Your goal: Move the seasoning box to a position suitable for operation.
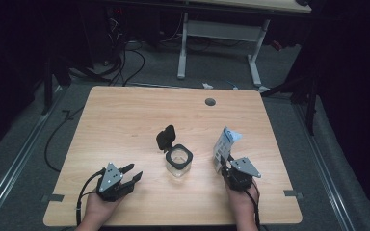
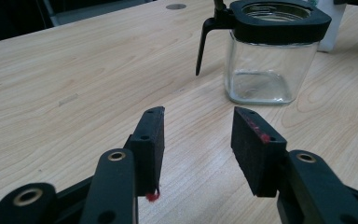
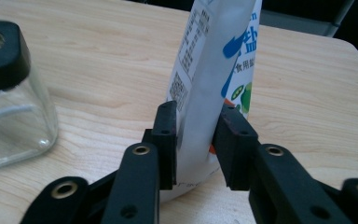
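Left gripper [image 1: 131,174]: near left of the table, in my left hand [image 1: 96,208]. Jaws stand about half apart with nothing between the pads; bare wood shows in the gap. It points toward the jar.

Right gripper [image 3: 193,140]: near right, in my right hand [image 1: 243,199]. Jaws sit on either side of the pouch's lower part. The pads lie against its sides or just off them; I cannot tell whether they press.

Pouch [image 3: 214,70]: soft white packet, blue and green print, a panel of small text down one narrow side. It stands upright at near right, right of the jar, base on or close to the table. Its top looks folded or torn in the high view; I cannot tell which.

Jar [image 2: 272,60]: mid table between my grippers, a little farther off. Clear glass, squarish with rounded corners, black collar around the mouth. Looks empty.

Lid [image 1: 165,137]: black, hinged at the jar's far left, flipped up and back. Mouth is open.

Table [image 1: 125,120]: pale wood grain, smooth and matt. A round grey grommet [image 1: 210,102] sits at the far edge.

Progress, my judgement: jar opened and pouch in reach, so preparation looks done. Nothing poured yet. Left to do: lift the pouch, tip it over the mouth, fill, close the lid.
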